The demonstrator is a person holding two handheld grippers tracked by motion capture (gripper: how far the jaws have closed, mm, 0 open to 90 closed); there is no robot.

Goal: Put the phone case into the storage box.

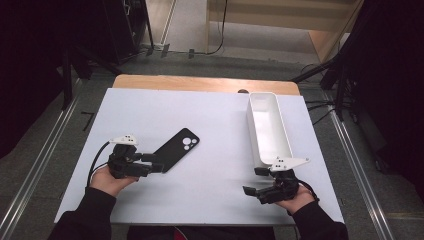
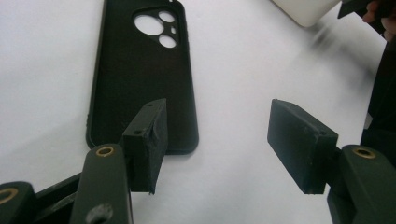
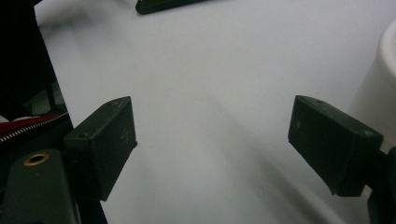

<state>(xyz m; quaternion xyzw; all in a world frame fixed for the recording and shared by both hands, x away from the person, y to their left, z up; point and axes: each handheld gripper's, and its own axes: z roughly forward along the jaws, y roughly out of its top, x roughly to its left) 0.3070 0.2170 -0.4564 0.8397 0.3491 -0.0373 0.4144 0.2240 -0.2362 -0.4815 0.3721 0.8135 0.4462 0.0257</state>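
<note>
Table (image 1: 200, 200): white sheet over a wooden top, a strip of bare wood showing along the far edge. Grey floor around it, metal rails running down both sides.

White bin (image 1: 268, 127): long, narrow, open-topped, standing on the right half of the sheet with its length running away from the person. Nothing visible inside it. In the right gripper view its rounded wall (image 3: 380, 84) sits at the right border, just beside the right-hand jaw.

Phone case (image 1: 176, 149): black, flat on the sheet left of centre, lying diagonally, camera-hole end pointing away and to the right. In the left gripper view it (image 2: 140, 79) lies face-down-flat with three round cut-outs at the far end; its near end runs under the left-hand jaw pad. Whether that pad touches it I cannot tell; the other pad stands well off it over bare sheet.

Left gripper (image 1: 150, 164): held in the person's left hand at the near left of the table, jaws pointing toward the near end of the phone case. Jaws spread apart, not pinching the case; the gap between the pads (image 2: 147, 140) shows plain white sheet.

Right gripper (image 1: 257, 181): held in the right hand at the near right, close to the near end of the white bin. Jaws spread wide, with bare sheet between the pads (image 3: 105, 144). Holding nothing.

Dark sleeves at the bottom edge of the high view.
</note>
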